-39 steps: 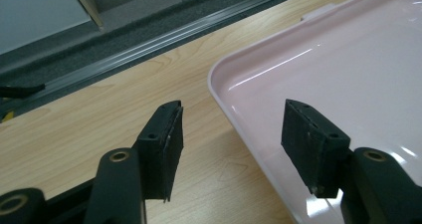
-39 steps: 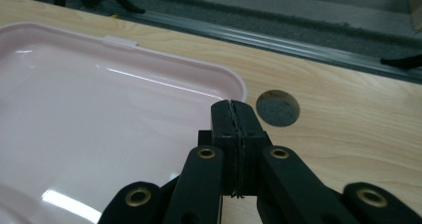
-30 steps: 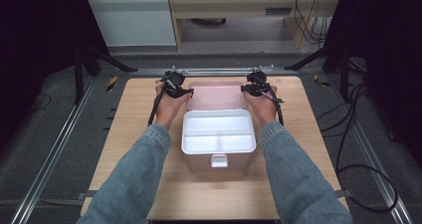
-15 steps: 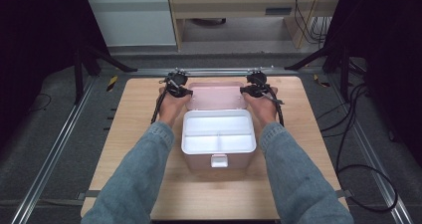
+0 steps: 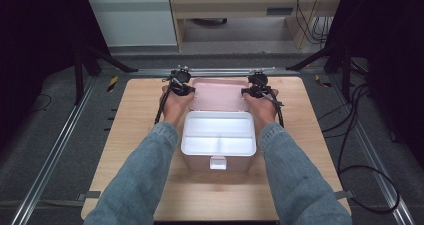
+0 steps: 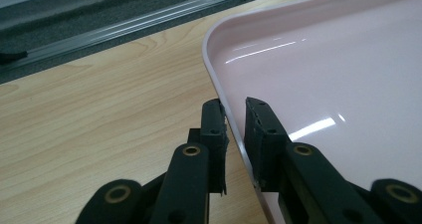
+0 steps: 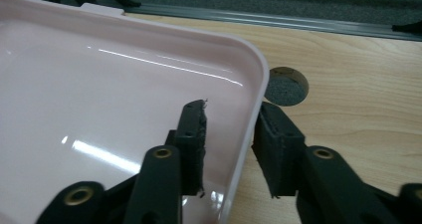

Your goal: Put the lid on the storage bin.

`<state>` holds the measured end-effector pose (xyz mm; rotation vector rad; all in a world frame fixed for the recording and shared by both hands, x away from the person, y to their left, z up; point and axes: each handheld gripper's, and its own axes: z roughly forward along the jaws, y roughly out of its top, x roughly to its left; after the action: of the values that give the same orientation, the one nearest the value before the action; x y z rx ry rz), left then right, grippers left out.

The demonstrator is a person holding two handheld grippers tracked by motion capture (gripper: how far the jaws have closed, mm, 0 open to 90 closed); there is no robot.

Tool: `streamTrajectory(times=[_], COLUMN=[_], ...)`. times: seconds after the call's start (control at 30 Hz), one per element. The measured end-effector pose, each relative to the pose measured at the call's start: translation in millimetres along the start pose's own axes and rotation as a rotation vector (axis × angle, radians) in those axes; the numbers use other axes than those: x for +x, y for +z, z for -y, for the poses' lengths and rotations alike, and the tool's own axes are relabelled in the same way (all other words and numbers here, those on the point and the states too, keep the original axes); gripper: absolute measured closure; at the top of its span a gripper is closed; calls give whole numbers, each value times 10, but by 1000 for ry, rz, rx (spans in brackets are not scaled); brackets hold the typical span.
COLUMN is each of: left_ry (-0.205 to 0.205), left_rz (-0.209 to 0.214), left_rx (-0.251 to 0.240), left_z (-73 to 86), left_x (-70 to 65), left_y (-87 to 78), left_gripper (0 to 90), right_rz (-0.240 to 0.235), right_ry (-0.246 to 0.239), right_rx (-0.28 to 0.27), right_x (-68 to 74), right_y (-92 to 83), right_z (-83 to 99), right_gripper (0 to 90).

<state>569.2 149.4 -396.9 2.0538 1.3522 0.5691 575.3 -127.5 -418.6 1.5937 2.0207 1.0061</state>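
The pale pink plastic lid [image 5: 221, 94] of a white-lined, two-compartment storage box [image 5: 218, 140] lies open and flat on the light wooden worktop [image 5: 127, 120], hinged back on the far side of the box. The left gripper [image 5: 186, 89] sits at the lid's left edge; in the left gripper view its jaws have just been closing and now straddle the raised rim [image 6: 226, 109] near the rounded corner, one jaw outside over the wood, one inside over the glossy pink surface, nearly pinching it. The right gripper [image 5: 250, 91] mirrors this at the lid's right edge [image 7: 251, 119], its jaws a little wider apart, the rim between them with a visible gap on the outer side, beside a round hole [image 7: 285, 86] in the worktop.
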Motion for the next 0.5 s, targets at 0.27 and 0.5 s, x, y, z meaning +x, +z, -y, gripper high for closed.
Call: streamTrajectory(times=[0.27, 0.5], left_ry=[-3, 8], left_rz=[-7, -16], left_rx=[-60, -119], left_z=[-48, -104], left_x=[-6, -39], left_y=[-191, -480], left_gripper=[805, 816], right_rz=[32, 53], right_ry=[-13, -39], right_rx=[-84, -150], right_x=[35, 125], right_y=[-198, -440], right_z=[-99, -197], right_gripper=[809, 837])
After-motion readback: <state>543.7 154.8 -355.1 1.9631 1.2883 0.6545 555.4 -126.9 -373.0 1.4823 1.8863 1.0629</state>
